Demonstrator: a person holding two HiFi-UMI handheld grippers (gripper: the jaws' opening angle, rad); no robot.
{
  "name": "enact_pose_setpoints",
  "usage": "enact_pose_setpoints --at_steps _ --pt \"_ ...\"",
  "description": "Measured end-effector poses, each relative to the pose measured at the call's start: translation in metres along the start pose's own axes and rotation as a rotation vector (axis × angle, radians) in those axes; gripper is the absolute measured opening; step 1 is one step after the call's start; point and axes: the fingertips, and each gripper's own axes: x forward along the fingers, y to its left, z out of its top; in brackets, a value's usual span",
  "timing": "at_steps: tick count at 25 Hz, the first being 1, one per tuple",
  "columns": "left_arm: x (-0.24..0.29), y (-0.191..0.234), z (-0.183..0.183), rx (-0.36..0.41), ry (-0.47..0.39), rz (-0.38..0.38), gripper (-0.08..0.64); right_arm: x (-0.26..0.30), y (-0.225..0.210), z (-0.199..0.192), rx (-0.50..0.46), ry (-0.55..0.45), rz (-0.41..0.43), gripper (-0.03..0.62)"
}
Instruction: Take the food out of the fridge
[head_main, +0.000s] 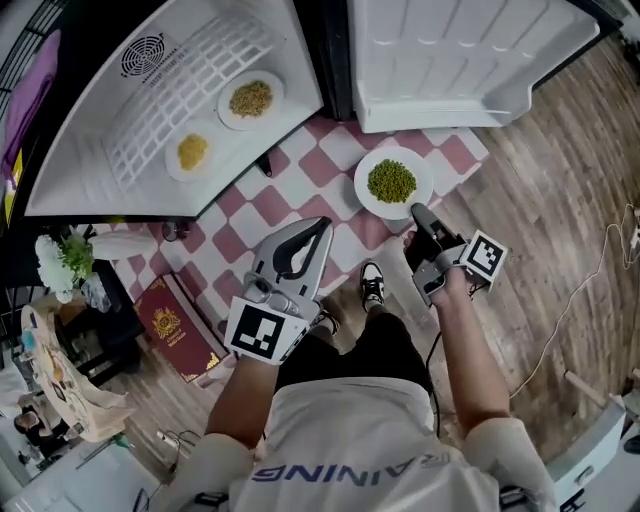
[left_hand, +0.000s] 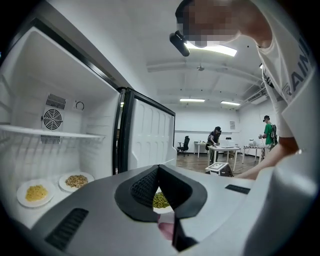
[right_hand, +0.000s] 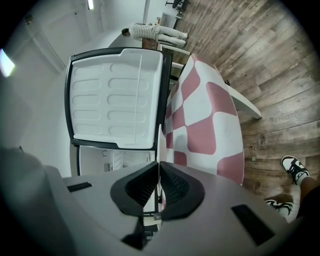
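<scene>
At the tips of the right gripper (head_main: 417, 211), we have the white plate (head_main: 364, 196) clamped by its near rim. The jaws are closed onto the thin edge, which shows edge-on between them in the right gripper view. The plate is round and shallow and held about level. It carries a loose heap of green food (head_main: 392, 181), peas or small beans by the look of it, that could roll if we tip it. It lies just beyond the gripper, over the checkered mat (head_main: 290, 190); whether it touches the mat we cannot tell. We judge this first dish is out and about to be set down, so the next move calls for laying it flat and parting the jaws. The left gripper (head_main: 323, 224) hangs beside the right one, jaws together on nothing. Well ahead of it, inside the open fridge (head_main: 100, 180), a plate of yellow food (head_main: 172, 163) and a plate of brown food (head_main: 226, 112) are yet to be fetched.
</scene>
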Motion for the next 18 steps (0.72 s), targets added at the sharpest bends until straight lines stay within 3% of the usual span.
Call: enact_pose_setpoints --at_steps 9,13,15,18 --pt "-0.009 0.000 -0.027 -0.074 0.045 0.046 0.009 0.009 -0.036 0.014 -0.013 -0.030 -0.052 0.031" --pt "-0.012 0.001 -0.028 -0.081 0.047 0.061 0.009 0.011 -0.036 0.017 -0.133 0.001 -0.083 0.036" --pt "-0.013 0.001 -0.028 -0.083 0.048 0.065 0.009 0.012 -0.033 0.015 -0.222 0.030 -0.095 0.123" --pt "-0.016 0.000 -0.027 -0.084 0.045 0.066 0.009 0.014 -0.032 0.007 -0.383 0.090 -0.152 0.188"
